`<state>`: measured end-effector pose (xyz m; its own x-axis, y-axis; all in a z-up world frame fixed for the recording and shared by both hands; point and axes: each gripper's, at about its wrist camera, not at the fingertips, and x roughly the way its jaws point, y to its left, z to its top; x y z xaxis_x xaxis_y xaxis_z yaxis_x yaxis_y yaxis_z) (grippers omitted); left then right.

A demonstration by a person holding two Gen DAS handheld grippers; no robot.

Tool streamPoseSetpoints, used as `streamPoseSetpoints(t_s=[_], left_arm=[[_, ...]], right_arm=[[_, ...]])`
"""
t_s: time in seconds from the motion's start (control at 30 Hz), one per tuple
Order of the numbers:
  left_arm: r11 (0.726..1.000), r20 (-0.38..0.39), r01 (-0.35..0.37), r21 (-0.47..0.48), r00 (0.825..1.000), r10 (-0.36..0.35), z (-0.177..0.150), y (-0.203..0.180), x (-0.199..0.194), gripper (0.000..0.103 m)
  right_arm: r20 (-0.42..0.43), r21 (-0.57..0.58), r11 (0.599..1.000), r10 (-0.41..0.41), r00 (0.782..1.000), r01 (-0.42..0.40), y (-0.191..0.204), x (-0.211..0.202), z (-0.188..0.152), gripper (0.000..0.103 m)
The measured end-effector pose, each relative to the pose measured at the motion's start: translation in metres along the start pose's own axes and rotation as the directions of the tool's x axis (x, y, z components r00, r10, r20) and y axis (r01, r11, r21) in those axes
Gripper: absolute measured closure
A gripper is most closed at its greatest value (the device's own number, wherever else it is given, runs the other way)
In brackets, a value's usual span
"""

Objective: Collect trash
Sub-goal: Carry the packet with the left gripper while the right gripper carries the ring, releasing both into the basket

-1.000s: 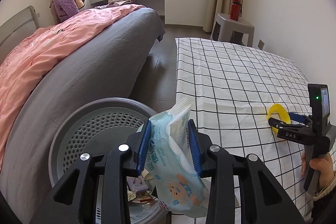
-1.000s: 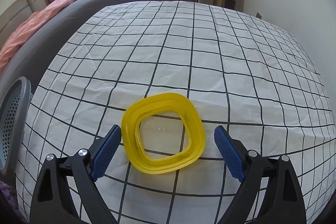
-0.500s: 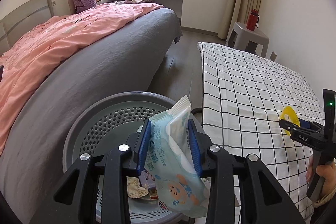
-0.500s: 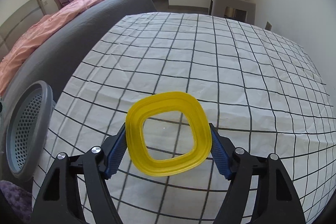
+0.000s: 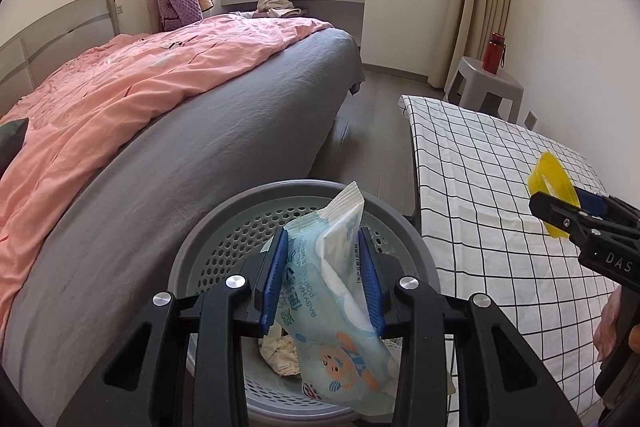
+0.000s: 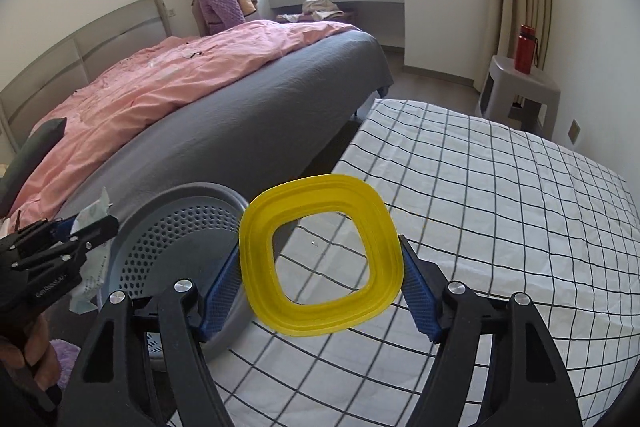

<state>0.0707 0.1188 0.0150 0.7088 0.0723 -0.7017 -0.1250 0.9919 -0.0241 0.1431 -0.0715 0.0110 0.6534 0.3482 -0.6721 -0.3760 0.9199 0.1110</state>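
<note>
Left tool: 1 wipes pack pinched, above 1 basket; right tool: 1 yellow ring pinched.

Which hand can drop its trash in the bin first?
The left. The left gripper already holds the wipes pack right over the grey bin. The right gripper holds the yellow ring above the checkered cloth, beside the bin.

Grippers: two, left gripper and right gripper
Wipes packs: one wipes pack, near centre
Yellow rings: one yellow ring
Baskets: one grey basket, near left of the worktop
Bottles: one red bottle, far right
Stools: one grey stool, far right
Beds: one bed, left
</note>
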Motion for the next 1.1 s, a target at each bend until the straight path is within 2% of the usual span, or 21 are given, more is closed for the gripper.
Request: streamPoseSetpoints(t_s=[0.23, 0.5, 0.8, 1.1], left_arm=[[0.998, 0.009, -0.064, -0.018, 0.998, 0.064, -0.004, 0.029, 0.004, 0.069], [0.996, -0.027, -0.081, -0.045, 0.996, 0.08, -0.01, 0.055, 0.024, 0.069], [0.996, -0.079, -0.071, -0.05, 0.995, 0.067, -0.012, 0.066, 0.044, 0.069], [0.995, -0.08, -0.074, -0.061, 0.994, 0.069, -0.011, 0.068, 0.047, 0.069]], right_arm=[[0.019, -0.05, 0.996, 0.077, 0.997, -0.076, 0.053, 0.001, 0.013, 0.033], [-0.02, -0.083, 0.987, 0.14, 0.99, -0.141, 0.093, 0.027, 0.012, 0.032], [-0.089, -0.104, 0.981, 0.155, 0.984, -0.164, 0.11, 0.06, -0.006, 0.032], [-0.117, -0.085, 0.983, 0.154, 0.981, -0.164, 0.105, 0.072, -0.013, 0.032]])
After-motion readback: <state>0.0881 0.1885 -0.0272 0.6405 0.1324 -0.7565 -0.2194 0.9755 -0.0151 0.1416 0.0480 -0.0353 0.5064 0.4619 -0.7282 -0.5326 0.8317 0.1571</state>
